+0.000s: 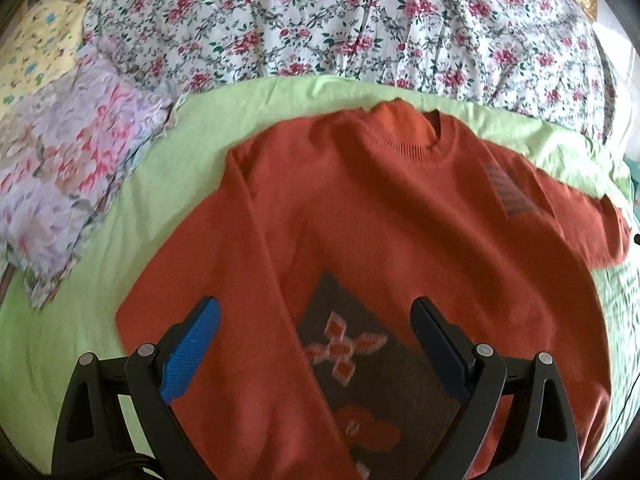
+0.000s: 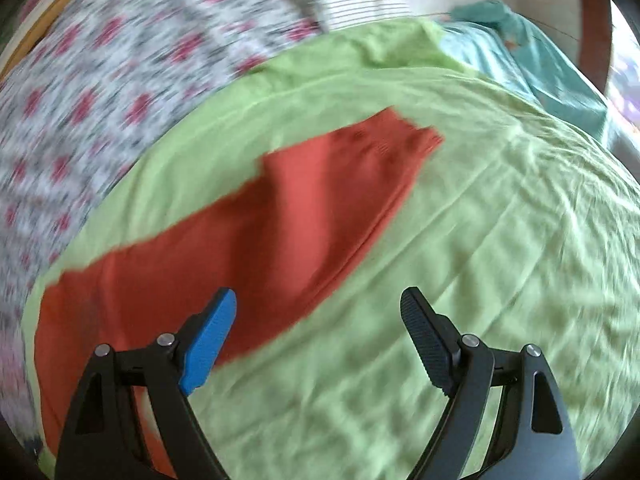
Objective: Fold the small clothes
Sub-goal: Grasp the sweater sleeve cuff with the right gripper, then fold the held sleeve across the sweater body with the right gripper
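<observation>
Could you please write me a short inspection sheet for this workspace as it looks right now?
Surface: green sheet over a bed, wrinkled.
Job's things: orange sweater lying face up, one sleeve folded across the front, the other sleeve stretched out on the sheet.
Clutter: folded floral cloths piled at the sheet's left edge; teal cloth at the far corner.
Grippers: left gripper open above the sweater, holding nothing; right gripper open above the sleeve's edge, holding nothing.
Cables: nothing seen for certain.
Surroundings: floral bedspread behind the sheet; right view is motion-blurred.
</observation>
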Demonstrator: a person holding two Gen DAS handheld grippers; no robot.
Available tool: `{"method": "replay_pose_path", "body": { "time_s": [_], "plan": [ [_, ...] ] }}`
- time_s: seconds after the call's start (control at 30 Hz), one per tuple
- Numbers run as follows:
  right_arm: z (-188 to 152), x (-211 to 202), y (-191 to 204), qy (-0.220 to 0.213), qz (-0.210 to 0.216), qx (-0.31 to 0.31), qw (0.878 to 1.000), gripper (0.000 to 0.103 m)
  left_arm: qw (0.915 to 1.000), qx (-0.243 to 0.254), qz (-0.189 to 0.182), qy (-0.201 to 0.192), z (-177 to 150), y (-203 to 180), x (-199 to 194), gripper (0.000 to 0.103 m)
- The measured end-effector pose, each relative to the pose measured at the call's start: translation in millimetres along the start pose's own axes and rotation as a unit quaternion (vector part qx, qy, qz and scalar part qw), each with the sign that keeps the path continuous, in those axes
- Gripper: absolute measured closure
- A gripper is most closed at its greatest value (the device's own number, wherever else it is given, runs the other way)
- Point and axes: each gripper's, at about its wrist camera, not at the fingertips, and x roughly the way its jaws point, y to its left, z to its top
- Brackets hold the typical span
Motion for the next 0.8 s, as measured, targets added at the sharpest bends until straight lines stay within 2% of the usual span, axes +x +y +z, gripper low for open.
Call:
{"method": "replay_pose_path", "body": {
  "time_s": [0.2,0.3,0.43,0.47,0.5,0.53,0.57,0.67,0.8],
  "plan": [
    [55,29,-41,-0.02,-0.015,0.066,0.998,0.018,0.9999,0.004,0.004,0.011,26,-11,31,0.007],
    [74,50,-55,-0.009,-0.019,0.089,0.996,0.02,0.9997,0.003,0.005,0.022,32,-17,47,0.007],
    [85,76,-67,0.005,-0.033,0.107,0.994,0.039,0.9994,0.004,0.001,0.033,35,-24,65,0.007],
    [85,76,-65,0.001,-0.037,0.101,0.994,0.052,0.9994,0.005,0.001,0.035,35,-26,68,0.007],
    [86,76,-62,-0.001,-0.036,0.088,0.995,0.06,0.9992,0.005,0.0,0.038,35,-27,71,0.007],
    [86,76,-60,-0.001,-0.03,0.081,0.996,0.079,0.9992,0.004,-0.002,0.04,34,-27,73,0.007],
    [86,75,-57,0.001,-0.02,0.075,0.997,0.093,0.9991,0.002,-0.003,0.042,34,-27,75,0.007],
    [84,69,-42,0.004,0.011,0.062,0.998,0.095,0.999,-0.001,-0.006,0.044,32,-25,77,0.007],
    [72,38,10,-0.007,0.091,0.022,0.996,0.095,0.999,-0.008,-0.009,0.043,28,-18,72,0.007]
  ]
}}
